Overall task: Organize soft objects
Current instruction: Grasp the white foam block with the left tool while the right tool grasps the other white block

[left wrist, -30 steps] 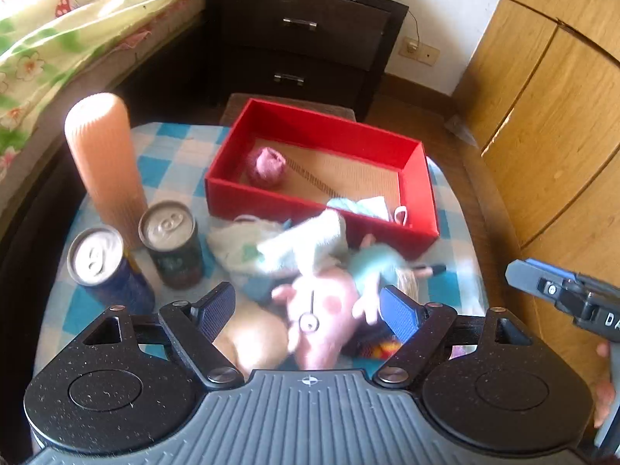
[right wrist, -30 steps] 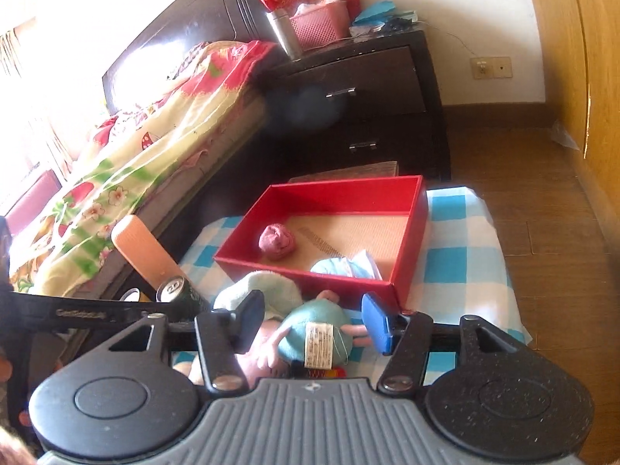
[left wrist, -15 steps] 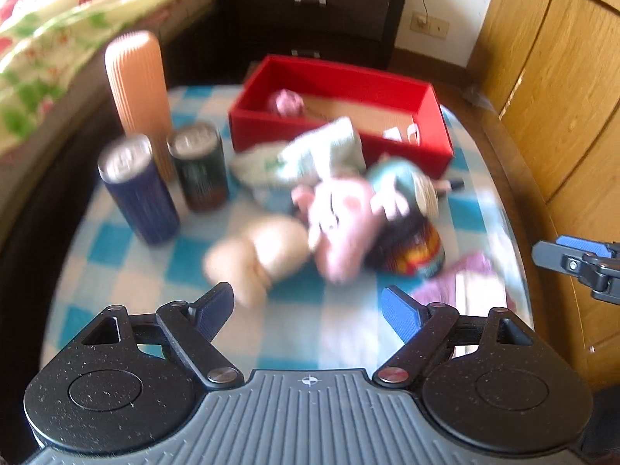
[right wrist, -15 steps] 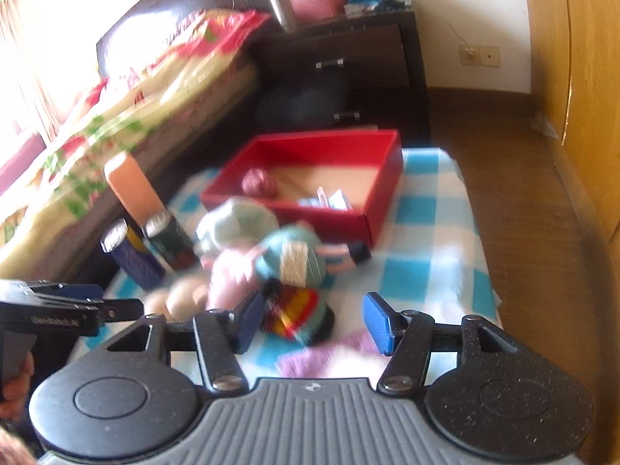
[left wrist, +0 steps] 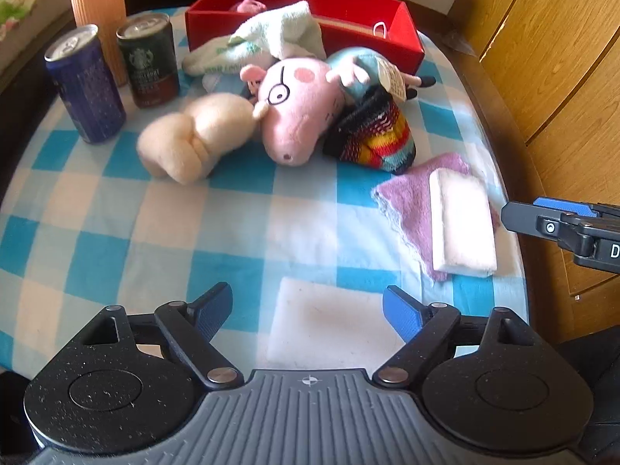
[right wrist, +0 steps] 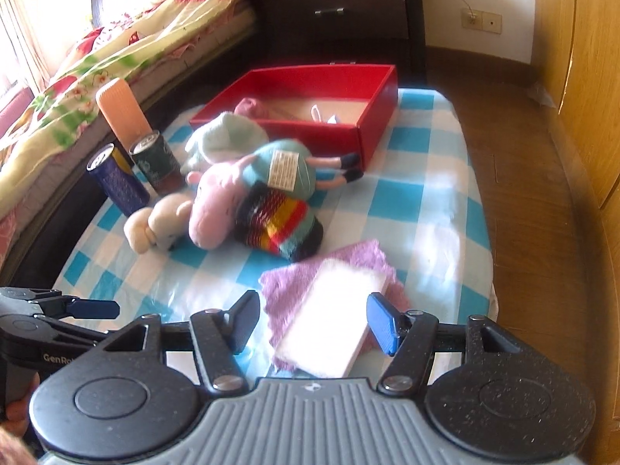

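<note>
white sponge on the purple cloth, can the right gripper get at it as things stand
Probably yes. The white sponge lies flat on top of the purple cloth with nothing over it, right ahead of the right gripper, whose fingers have just been opening and stand apart with nothing gripped.

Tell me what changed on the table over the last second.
Both tools pulled back toward the table's near edge. The right hand-held gripper now frames the white pad on the purple cloth, its jaws just opening wider; the left hand-held gripper stays open, empty. Toys, cans and red box stayed put.
</note>
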`<state>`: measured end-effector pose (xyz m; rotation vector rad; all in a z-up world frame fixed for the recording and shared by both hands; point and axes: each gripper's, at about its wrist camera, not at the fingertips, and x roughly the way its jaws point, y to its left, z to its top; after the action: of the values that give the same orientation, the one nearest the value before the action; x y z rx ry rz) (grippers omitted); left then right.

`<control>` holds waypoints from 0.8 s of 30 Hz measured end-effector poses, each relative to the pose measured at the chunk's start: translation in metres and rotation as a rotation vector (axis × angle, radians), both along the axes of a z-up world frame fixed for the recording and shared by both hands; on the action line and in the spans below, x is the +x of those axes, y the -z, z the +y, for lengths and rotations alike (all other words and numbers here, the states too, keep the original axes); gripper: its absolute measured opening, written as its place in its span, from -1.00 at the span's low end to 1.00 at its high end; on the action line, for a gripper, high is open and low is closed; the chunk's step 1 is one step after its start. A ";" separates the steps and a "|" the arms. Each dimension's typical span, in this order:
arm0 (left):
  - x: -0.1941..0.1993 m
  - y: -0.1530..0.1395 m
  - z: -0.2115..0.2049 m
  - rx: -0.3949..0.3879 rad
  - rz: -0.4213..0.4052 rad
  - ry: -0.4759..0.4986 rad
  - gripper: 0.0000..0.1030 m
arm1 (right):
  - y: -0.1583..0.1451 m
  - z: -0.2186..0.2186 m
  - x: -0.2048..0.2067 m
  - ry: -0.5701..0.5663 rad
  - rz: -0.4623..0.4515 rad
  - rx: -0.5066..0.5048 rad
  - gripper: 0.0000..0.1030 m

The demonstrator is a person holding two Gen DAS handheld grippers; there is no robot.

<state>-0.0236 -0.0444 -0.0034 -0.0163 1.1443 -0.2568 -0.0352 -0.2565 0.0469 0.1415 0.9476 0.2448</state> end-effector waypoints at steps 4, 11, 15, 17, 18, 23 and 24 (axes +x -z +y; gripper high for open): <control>-0.002 0.002 -0.001 -0.010 0.017 -0.004 0.61 | 0.007 0.001 -0.002 -0.003 0.024 -0.019 -0.23; -0.010 0.008 -0.022 -0.002 0.056 0.045 0.69 | 0.009 -0.003 0.000 0.016 0.037 -0.015 -0.20; -0.008 0.018 -0.034 -0.009 0.123 0.033 0.72 | 0.006 -0.007 -0.001 0.016 0.024 0.006 -0.13; -0.005 0.022 -0.040 0.008 0.135 0.027 0.72 | 0.004 -0.008 -0.002 0.011 0.016 0.013 -0.12; -0.004 0.025 -0.045 0.034 0.135 0.030 0.73 | 0.002 -0.009 -0.003 0.009 0.012 0.018 -0.12; -0.005 0.039 -0.060 0.140 0.117 0.058 0.81 | 0.000 -0.015 -0.004 0.009 0.007 0.050 -0.11; -0.005 0.040 -0.060 0.156 0.107 0.054 0.81 | 0.001 -0.017 -0.004 0.012 0.008 0.055 -0.11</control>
<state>-0.0283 -0.1047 -0.0436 0.1399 1.2700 -0.2158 -0.0390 -0.2736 0.0463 0.1988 0.9483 0.2597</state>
